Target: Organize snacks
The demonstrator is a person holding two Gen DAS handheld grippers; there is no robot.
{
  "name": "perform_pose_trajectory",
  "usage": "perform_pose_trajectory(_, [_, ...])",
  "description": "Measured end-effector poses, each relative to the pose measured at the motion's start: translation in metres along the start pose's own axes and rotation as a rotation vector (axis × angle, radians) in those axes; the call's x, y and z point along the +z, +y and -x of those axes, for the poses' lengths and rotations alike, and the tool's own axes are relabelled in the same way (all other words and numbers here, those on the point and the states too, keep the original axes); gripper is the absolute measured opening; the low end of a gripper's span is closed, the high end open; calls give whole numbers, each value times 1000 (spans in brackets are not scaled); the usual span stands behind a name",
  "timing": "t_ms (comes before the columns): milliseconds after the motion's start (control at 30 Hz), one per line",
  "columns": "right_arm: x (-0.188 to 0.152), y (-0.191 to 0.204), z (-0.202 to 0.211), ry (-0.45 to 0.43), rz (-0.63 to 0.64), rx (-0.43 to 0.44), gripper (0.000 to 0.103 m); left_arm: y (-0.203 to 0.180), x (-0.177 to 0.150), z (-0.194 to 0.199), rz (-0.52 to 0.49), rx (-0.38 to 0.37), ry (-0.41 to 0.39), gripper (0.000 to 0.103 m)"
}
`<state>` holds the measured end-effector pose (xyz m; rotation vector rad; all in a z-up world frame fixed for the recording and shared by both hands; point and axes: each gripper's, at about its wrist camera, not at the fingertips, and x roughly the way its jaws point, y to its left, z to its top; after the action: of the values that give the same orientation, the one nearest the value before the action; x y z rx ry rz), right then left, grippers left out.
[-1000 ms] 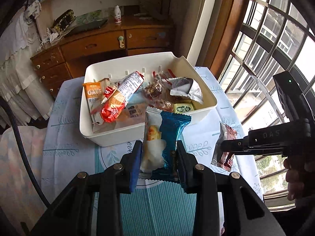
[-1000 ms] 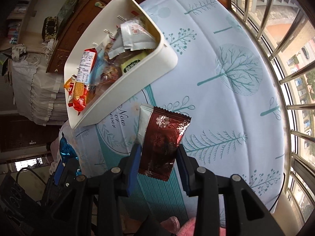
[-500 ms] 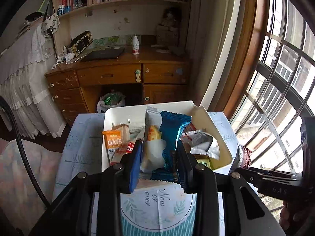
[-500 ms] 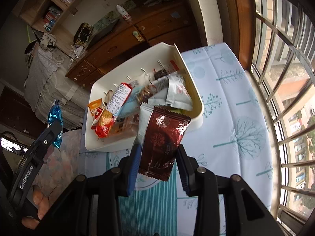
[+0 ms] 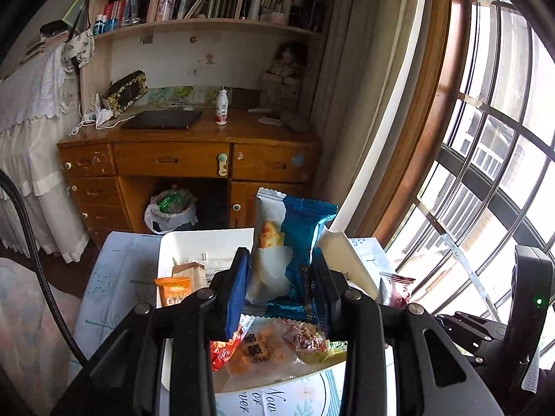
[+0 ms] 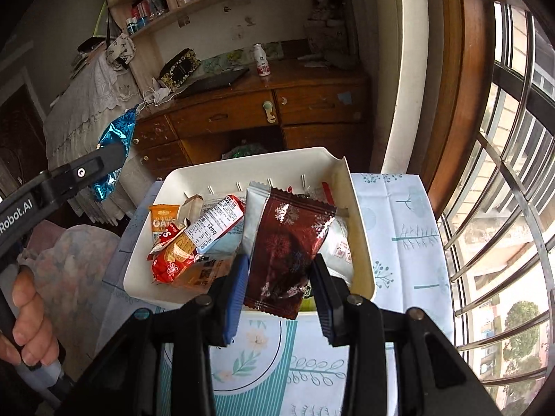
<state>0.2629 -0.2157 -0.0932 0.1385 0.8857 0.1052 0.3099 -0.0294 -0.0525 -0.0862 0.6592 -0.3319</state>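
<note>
My left gripper (image 5: 280, 286) is shut on a blue and white snack packet (image 5: 288, 256) and holds it upright above the white bin (image 5: 166, 246). My right gripper (image 6: 279, 287) is shut on a dark red snack packet (image 6: 288, 242) over the near right part of the white bin (image 6: 357, 208). The bin holds several snacks, among them an orange oats packet (image 6: 163, 220) and a red packet (image 6: 173, 256). The left gripper with its blue packet (image 6: 114, 152) shows at the left of the right wrist view. The red packet's tip (image 5: 397, 289) shows in the left wrist view.
The bin stands on a table with a white and teal tree-print cloth (image 6: 406, 228). A wooden desk (image 5: 187, 159) with drawers stands behind, with a bagged waste bin (image 5: 170, 211) under it. A barred window (image 5: 485, 173) runs along the right. A bed lies at the left.
Both grippers have lifted and moved forward over the bin, each still holding its packet. The views have tilted up from the table towards the desk and shelves.
</note>
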Motion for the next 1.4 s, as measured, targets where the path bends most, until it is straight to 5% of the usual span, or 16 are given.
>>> perform_pose_trajectory(67, [2,2,-3,-9,-3,-3,38,2,-1,-2,-2,-7,4,40])
perform_pose_trajectory(133, [4,6,-6,-23,5,-17,38,3,-1,-4,-9,-24,28,63])
perform_pose_trajectory(500, [-9,18,2,-1,-15,-71,46,24,-13,13,8,-29,123,77])
perform_pose_trajectory(867, [-63,19,43,52,-69,-137,57,47,-68,59,84,23,309,81])
perform_pose_trajectory(1000, [-86,17,61,86,-87,-112,75,46,-85,94,116,54,333,90])
perform_pose_trajectory(1200, [-105,16,107,65,-127,-20,85,37,-93,157,202,119,332,101])
perform_pose_trajectory(1400, [-113,22,162,44,-85,35,92,-1,-88,207,172,99,306,102])
